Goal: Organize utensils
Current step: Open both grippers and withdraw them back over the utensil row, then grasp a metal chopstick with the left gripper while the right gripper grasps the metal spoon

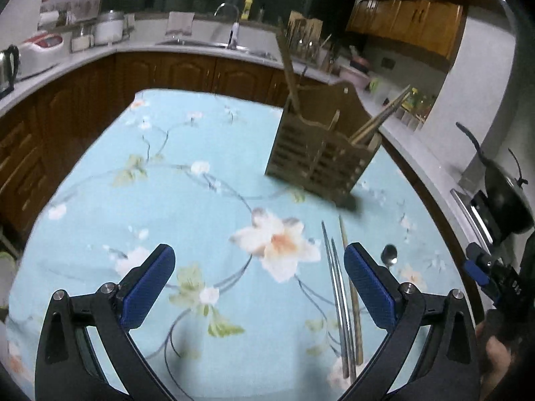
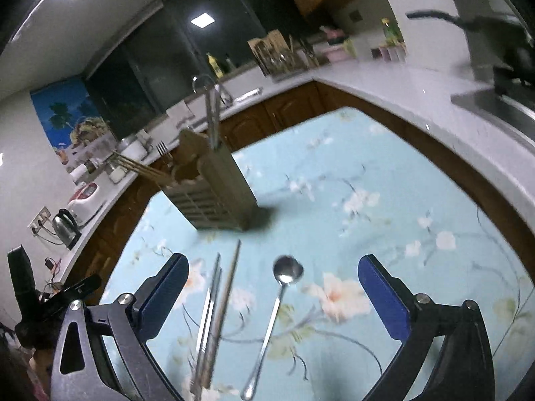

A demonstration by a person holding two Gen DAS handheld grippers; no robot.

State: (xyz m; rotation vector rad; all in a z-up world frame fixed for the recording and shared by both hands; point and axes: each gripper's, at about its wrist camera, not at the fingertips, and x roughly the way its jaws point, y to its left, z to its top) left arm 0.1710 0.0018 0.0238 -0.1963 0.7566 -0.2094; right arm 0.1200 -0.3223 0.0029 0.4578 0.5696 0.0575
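Observation:
A wooden slatted utensil holder point(image 1: 321, 153) stands on the light blue floral tablecloth point(image 1: 187, 200) with wooden chopsticks and a wooden utensil sticking out; it also shows in the right wrist view point(image 2: 217, 197), with metal utensils and a fork in it. Metal chopsticks point(image 1: 337, 287) and a wooden chopstick point(image 1: 351, 287) lie on the cloth beside a metal spoon point(image 1: 389, 255). In the right wrist view the chopsticks point(image 2: 217, 304) and the spoon point(image 2: 277, 304) lie between my fingers. My left gripper point(image 1: 259, 280) is open and empty. My right gripper point(image 2: 272, 294) is open above the spoon.
A white counter point(image 1: 200, 45) with sink, faucet, rice cooker and kettle point(image 2: 67, 227) runs around the table over brown cabinets. A stove with a black pot point(image 1: 505, 197) is at the right. The other gripper shows at the left edge point(image 2: 50, 297).

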